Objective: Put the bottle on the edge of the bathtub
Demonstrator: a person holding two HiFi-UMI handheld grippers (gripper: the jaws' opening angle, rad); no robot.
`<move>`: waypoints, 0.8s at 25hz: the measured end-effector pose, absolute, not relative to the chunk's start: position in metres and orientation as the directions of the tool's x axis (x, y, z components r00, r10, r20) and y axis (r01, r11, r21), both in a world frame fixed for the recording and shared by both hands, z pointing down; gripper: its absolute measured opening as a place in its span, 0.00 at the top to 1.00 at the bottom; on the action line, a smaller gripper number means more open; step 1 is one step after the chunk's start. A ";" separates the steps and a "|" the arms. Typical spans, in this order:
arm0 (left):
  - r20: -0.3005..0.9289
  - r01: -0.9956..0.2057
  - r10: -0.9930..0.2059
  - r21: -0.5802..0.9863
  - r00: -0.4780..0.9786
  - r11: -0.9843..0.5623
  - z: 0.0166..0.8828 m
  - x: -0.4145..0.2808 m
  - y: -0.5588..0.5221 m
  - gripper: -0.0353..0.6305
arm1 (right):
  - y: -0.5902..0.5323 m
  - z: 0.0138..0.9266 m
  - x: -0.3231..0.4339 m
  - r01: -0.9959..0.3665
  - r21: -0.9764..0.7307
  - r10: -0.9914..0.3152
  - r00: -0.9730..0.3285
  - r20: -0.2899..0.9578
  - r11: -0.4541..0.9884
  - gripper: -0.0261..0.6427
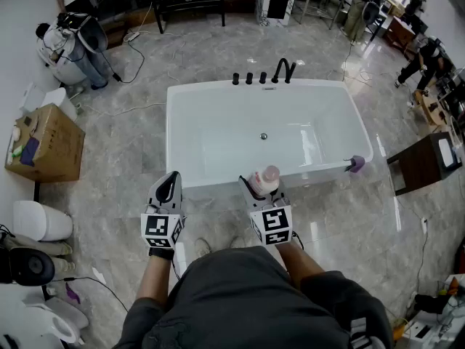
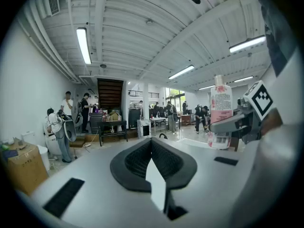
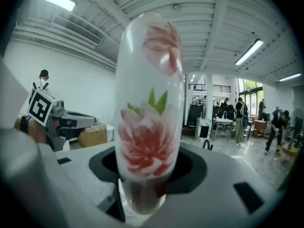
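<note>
Now | right gripper [image 1: 257,189] grasps the floral bottle [image 1: 265,179], long axis upright, cap up | bottle hangs over the near edge of the bathtub [image 1: 211,190], rim just below | left gripper [image 1: 168,186] clenched, empty, beside that edge.

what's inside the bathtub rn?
Only a drain shows in the bathtub basin. The bottle in the right gripper covers part of its near side.
</note>
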State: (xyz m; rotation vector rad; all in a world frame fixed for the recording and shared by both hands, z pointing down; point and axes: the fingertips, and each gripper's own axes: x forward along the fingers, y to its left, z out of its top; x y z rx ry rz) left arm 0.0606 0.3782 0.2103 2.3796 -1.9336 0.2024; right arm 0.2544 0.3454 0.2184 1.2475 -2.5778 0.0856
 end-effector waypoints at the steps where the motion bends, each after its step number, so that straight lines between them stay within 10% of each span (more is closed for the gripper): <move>1: 0.145 -0.978 -0.969 -0.030 0.200 -0.207 0.211 0.060 0.378 0.95 | 0.345 0.219 0.254 -0.776 0.067 -0.761 -0.591 0.270 0.627 0.62; 20: 0.153 -0.987 -0.978 -0.046 0.144 -0.153 0.224 0.072 0.386 0.95 | 0.339 0.237 0.264 -0.743 0.053 -0.727 -0.634 0.262 0.667 0.62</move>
